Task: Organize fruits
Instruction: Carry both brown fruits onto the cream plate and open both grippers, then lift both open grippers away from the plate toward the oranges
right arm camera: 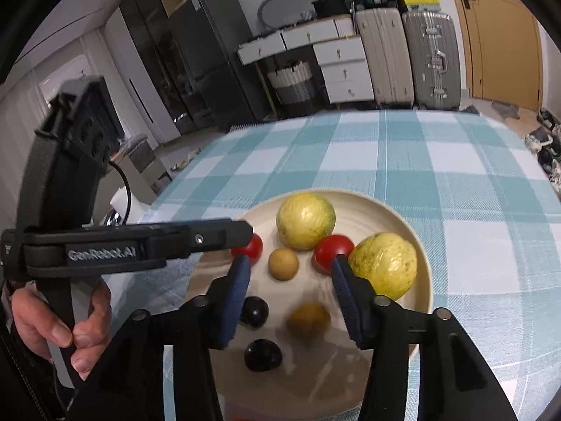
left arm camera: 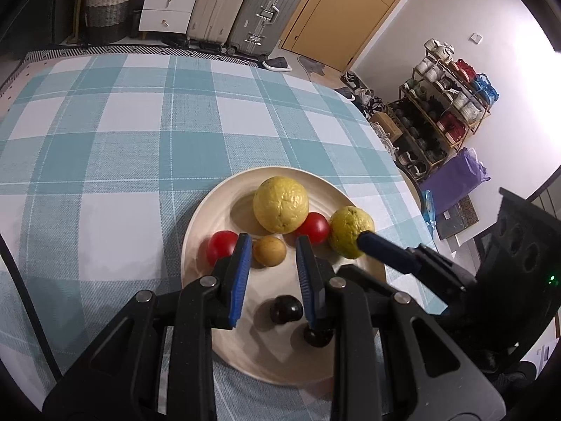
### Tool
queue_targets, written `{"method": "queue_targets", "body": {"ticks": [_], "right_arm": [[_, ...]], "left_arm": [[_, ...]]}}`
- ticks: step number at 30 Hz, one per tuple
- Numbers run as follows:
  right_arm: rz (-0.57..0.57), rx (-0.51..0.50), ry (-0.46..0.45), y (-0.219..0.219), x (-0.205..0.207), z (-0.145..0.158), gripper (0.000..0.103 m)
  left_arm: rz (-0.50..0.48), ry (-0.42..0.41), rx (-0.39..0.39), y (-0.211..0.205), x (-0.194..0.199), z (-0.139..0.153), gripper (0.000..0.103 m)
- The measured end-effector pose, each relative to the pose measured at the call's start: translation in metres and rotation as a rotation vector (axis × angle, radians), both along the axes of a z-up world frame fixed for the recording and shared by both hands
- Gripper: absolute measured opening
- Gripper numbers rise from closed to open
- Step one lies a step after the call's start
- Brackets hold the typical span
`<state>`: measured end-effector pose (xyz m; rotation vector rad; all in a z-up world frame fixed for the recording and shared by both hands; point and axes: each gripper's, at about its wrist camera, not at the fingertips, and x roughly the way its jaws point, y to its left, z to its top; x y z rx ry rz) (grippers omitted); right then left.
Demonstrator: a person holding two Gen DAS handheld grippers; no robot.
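A cream plate point(left arm camera: 196, 231) on the checked cloth holds two yellow-green guavas point(left arm camera: 280, 203) point(left arm camera: 350, 226), two red tomatoes point(left arm camera: 221, 245) point(left arm camera: 315, 226), a small tan fruit point(left arm camera: 269, 249) and two dark fruits point(left arm camera: 285, 308) point(left arm camera: 317, 336). My left gripper point(left arm camera: 273, 238) hovers over the plate's near half, drawn in to a narrow gap with nothing in it. My right gripper point(right arm camera: 289, 259) stands open above the plate point(right arm camera: 420, 280). A second tan fruit point(right arm camera: 308, 319), blurred, sits below and between its fingers, clear of both pads. The right gripper's tip point(left arm camera: 364, 240) covers part of the right guava.
The plate lies near the table's right edge point(left arm camera: 403, 175) in the left wrist view. Bare checked cloth point(left arm camera: 122, 140) spreads left of it and beyond it. A hand point(right arm camera: 59, 333) grips the left tool's handle. Suitcases point(left arm camera: 266, 10), drawers and a shoe rack point(left arm camera: 445, 112) stand off the table.
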<state>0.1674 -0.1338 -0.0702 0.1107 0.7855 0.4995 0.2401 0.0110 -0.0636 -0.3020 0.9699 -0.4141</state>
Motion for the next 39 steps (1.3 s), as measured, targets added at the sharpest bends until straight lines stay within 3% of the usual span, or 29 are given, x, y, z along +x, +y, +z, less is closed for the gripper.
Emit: {"method": "queue_targets", "body": {"ticks": [10,13,18,26,28,36,39], "right_arm": [[-0.052,0.024,-0.04,-0.016,-0.026,0.021,0.057],[-0.073,0.038,-0.057,-0.024,-0.036,0.028,0.065],[-0.091,0.048,-0.086,-0.029,-0.054,0.039,0.066],[-0.09,0.054,-0.126,-0.031,-0.078,0.052,0.079],[-0.09,0.054,-0.132,-0.031,-0.084,0.055,0.082],[-0.09,0.05,-0.144,-0.03,-0.11,0.058,0.088],[-0.093,0.049,-0.136,-0.031,-0.116,0.055,0.089]], "left_arm": [[0.001,-0.025,0.015,0.001,-0.038,0.018,0.022],[0.003,-0.035,0.028,0.0,-0.052,0.024,0.022],[0.006,-0.039,0.044,-0.004,-0.075,0.029,0.022],[0.014,-0.064,0.104,-0.012,-0.109,0.036,0.023],[0.015,-0.066,0.114,-0.014,-0.116,0.037,0.027],[0.043,-0.079,0.132,-0.012,-0.141,0.037,0.065],[0.052,-0.074,0.132,-0.009,-0.15,0.035,0.072]]}}
